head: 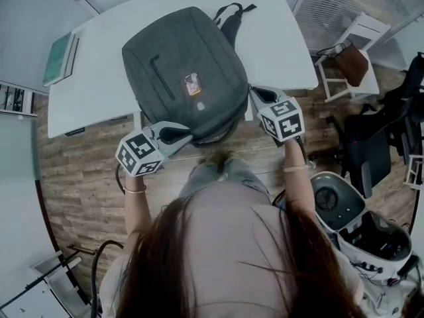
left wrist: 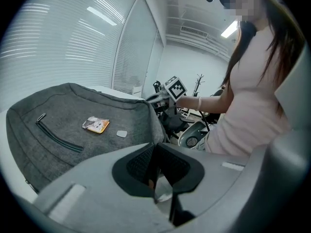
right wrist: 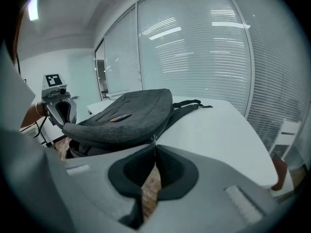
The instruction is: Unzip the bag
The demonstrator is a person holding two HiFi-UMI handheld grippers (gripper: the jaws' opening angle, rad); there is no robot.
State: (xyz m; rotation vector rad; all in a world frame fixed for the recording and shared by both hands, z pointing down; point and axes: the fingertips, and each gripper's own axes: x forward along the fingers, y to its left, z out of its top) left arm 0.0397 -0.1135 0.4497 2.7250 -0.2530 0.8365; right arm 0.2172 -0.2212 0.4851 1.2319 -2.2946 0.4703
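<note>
A grey backpack (head: 185, 71) lies flat on the white table (head: 278, 38), its near end hanging over the table's front edge. My left gripper (head: 180, 136) is at the bag's near left corner. In the left gripper view the jaws (left wrist: 154, 148) are shut on the bag's (left wrist: 73, 125) fabric edge. My right gripper (head: 255, 97) is at the bag's near right side. In the right gripper view its jaws (right wrist: 154, 147) are shut on a small metal zipper pull (right wrist: 154, 141) at the seam of the bag (right wrist: 126, 115). The zipper's track is hidden under the bag's rim.
The bag's black straps (head: 230, 18) trail toward the table's far edge. A green notebook (head: 58, 58) lies at the table's left end. A white chair holding a brown bag (head: 351, 61), a black chair (head: 371, 144) and a white round device (head: 338, 201) stand to the right on the wooden floor.
</note>
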